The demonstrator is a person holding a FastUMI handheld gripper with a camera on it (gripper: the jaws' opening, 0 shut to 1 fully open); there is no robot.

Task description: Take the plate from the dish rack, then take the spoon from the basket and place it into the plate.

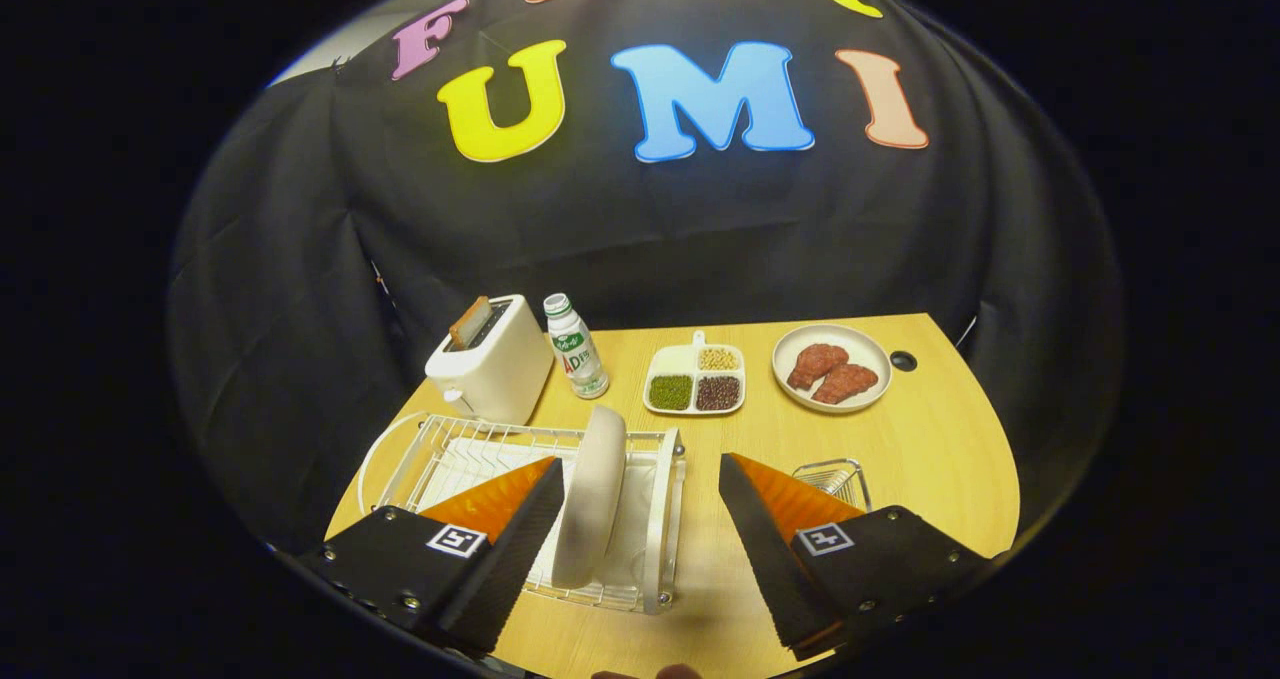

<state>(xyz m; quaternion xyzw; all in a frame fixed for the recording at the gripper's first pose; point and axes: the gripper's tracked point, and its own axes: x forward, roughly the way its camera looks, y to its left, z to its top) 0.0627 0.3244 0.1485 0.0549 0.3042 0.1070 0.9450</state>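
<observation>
A white plate (592, 494) stands on edge in the white wire dish rack (660, 519) on the wooden table. My gripper (640, 479) hangs open above the rack. The plate's rim sits just inside the left finger (520, 519), apart from both fingers. A small wire basket (832, 479) peeks out behind the right finger (770, 529). The finger hides most of the basket, and I cannot make out the spoon.
Beyond the rack stand a white toaster (492, 359) with a slice of bread in it and a small bottle (575, 359). A divided dish of beans (695, 379) and a plate of red meat (832, 367) lie farther back on the table (930, 449).
</observation>
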